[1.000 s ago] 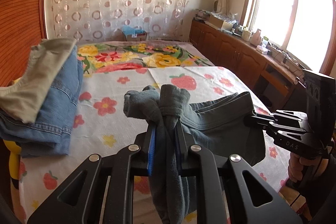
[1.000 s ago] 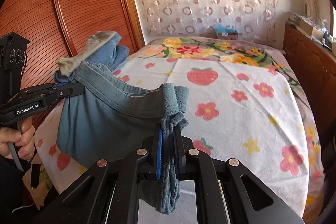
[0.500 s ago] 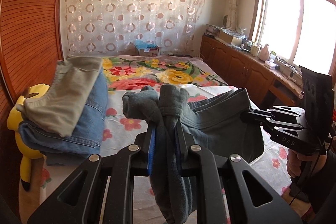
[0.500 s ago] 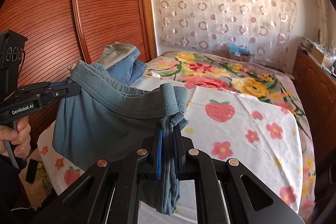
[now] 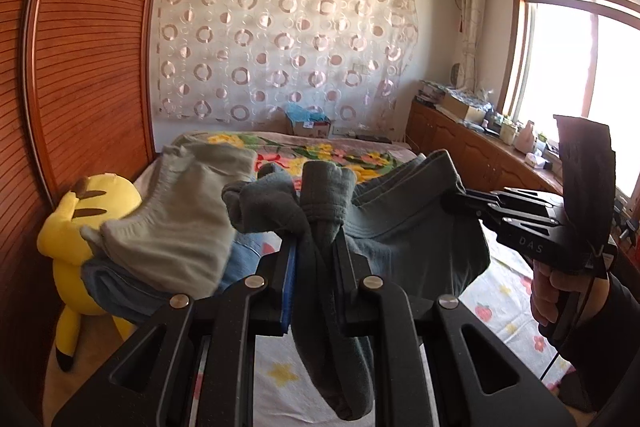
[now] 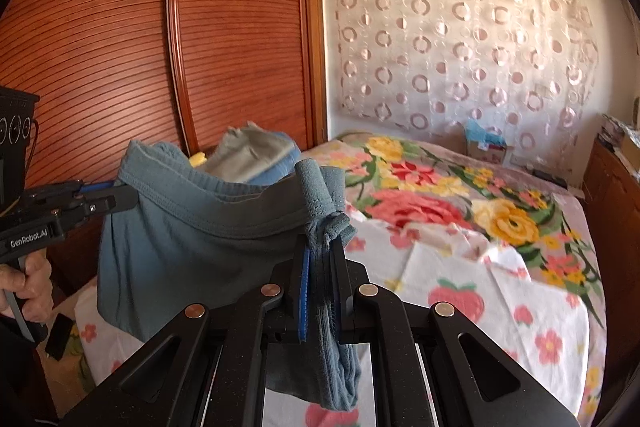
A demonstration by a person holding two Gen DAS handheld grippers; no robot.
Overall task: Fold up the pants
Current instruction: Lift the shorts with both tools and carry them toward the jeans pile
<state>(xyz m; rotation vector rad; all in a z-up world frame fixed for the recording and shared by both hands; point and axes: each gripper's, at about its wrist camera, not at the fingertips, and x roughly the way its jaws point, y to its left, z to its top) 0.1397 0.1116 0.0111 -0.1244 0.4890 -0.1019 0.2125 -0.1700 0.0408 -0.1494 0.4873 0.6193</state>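
Grey-blue pants hang in the air over the bed, stretched by the waistband between both grippers. My left gripper is shut on one bunched end of the waistband; in the right wrist view it shows at the left. My right gripper is shut on the other end; in the left wrist view it comes in from the right, with a hand on its handle. Cloth droops below each pair of jaws.
A bed with a flowered sheet lies below. At its left side sits a stack of folded jeans with a beige garment on top, beside a yellow plush toy. A wooden wardrobe stands left, and low cabinets run under the window.
Both grippers have risen and tilted upward with the pants, so the pants hang higher above the bed and more wall and ceiling show. The grips are unchanged.
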